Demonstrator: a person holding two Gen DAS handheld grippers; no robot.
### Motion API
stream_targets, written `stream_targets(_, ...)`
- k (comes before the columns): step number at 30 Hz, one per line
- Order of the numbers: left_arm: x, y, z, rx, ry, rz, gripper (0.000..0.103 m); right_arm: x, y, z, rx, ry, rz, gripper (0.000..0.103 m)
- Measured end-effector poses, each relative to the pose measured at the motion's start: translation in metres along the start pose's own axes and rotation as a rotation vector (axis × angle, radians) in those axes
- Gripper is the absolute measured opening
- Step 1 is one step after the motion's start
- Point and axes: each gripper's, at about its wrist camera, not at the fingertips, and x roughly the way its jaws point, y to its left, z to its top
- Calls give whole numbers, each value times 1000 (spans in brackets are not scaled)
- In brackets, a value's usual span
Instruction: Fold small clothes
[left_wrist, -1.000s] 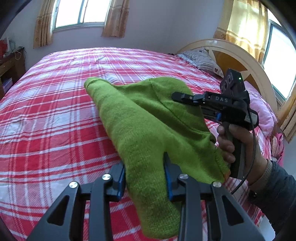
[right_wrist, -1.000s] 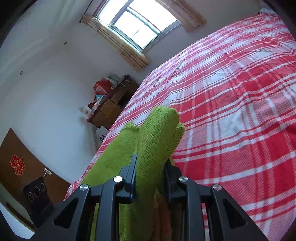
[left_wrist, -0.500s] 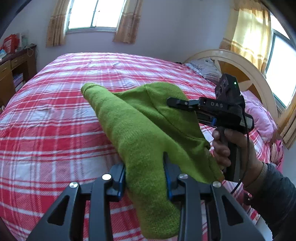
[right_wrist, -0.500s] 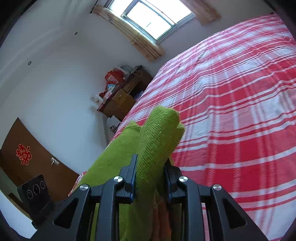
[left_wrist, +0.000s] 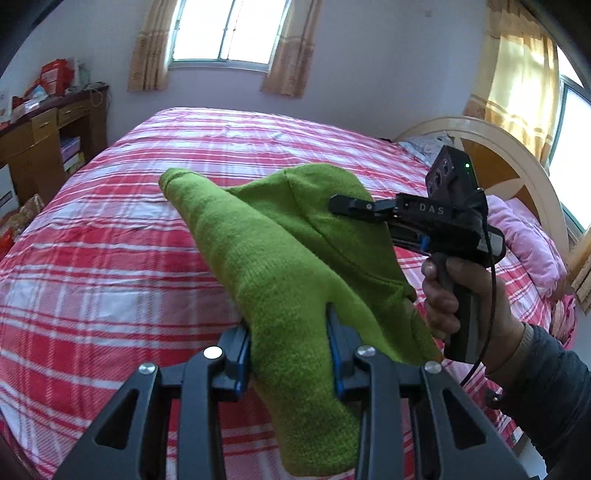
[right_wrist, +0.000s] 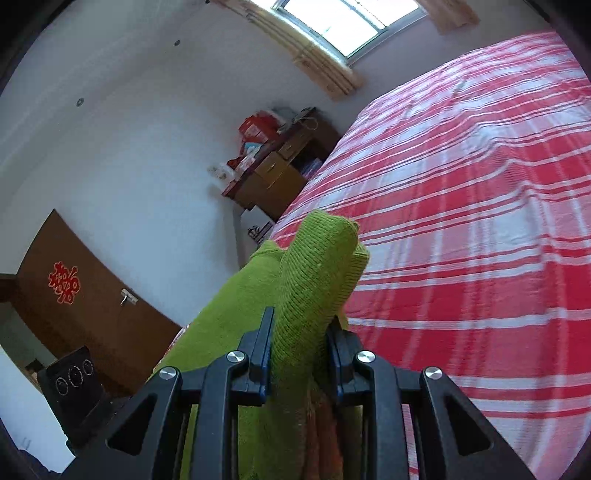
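A green knitted garment hangs in the air above the bed, stretched between both grippers. My left gripper is shut on one thick bunched edge of it in the left wrist view. My right gripper is shut on another bunched fold of the green garment; an orange lining shows below the jaws. In the left wrist view the right gripper reaches in from the right, held by a person's hand, its tips against the cloth. The cloth hides both grippers' pads.
A bed with a red and white plaid cover fills the room below. A wooden headboard and pink pillow lie at the right. A cluttered wooden desk stands by the far left wall. A brown door shows behind.
Both grippers have carried the garment sideways over the bed, still shut on it. The window and desk have slid further into the left wrist view; the garment's shape is about the same.
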Motion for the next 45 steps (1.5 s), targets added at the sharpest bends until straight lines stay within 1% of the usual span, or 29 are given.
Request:
stream_targets(8, -17, 20, -7, -26, -20, 43, 35, 34, 31, -6, -41, 43, 42, 25)
stream_targets(19, -38, 49, -16, -66, -56, 89, 35, 71, 59, -9, -76, 88, 88, 25)
stream_targets(29, -49, 76, -22, -107, -63, 127, 35, 112, 82, -12, -98, 139, 127, 25)
stream_targets(39, -57, 98, -39, -137, -51, 162, 35, 138, 95, -23, -105, 190, 144, 25)
stream_targets(45, -58, 110, -53, -156, -19, 172, 35, 150, 92, -30, -93, 211, 142, 25)
